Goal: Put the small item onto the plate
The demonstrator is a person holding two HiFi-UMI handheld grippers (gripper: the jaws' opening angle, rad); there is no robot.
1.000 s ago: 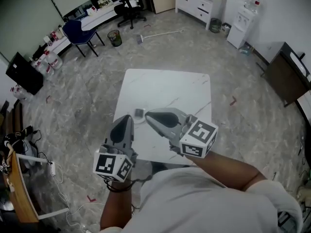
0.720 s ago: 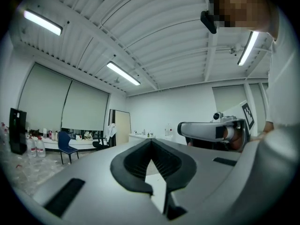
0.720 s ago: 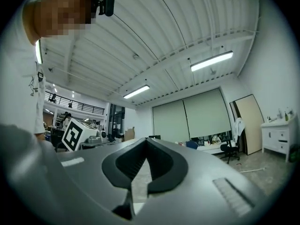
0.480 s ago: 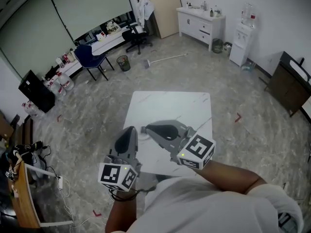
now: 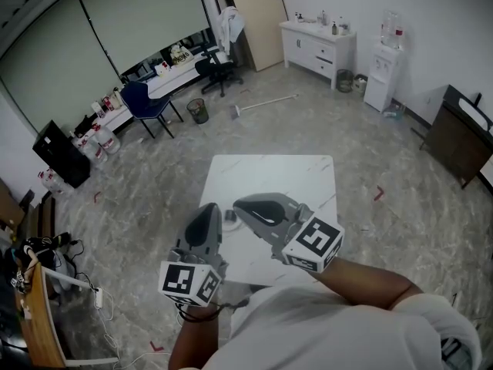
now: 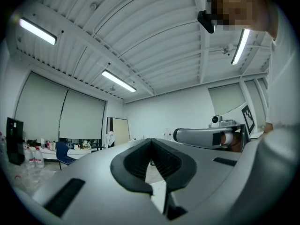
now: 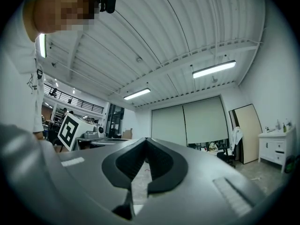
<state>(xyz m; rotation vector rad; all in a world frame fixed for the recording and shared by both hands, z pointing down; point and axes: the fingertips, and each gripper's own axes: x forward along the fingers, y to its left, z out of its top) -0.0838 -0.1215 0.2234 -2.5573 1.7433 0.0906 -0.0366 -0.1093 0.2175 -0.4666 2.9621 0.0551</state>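
White marble-look desk (image 5: 285, 176) on a grey stone-pattern floor (image 5: 139, 176) — blue chair (image 5: 146, 102) and white cabinet (image 5: 320, 41) out by the walls. The small item (image 5: 229, 216) is a tiny greyish blob near the desk's left edge, too small to make out more. Both the left gripper (image 5: 206, 206) and right gripper (image 5: 239, 203) are pinched closed — nothing in them.

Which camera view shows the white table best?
The head view: it looks down on the white table, all in frame but for the near edge, covered by the left hand-held gripper and right hand-held gripper. Both gripper views face level into the room; only a pale strip past their jaws may be tabletop.
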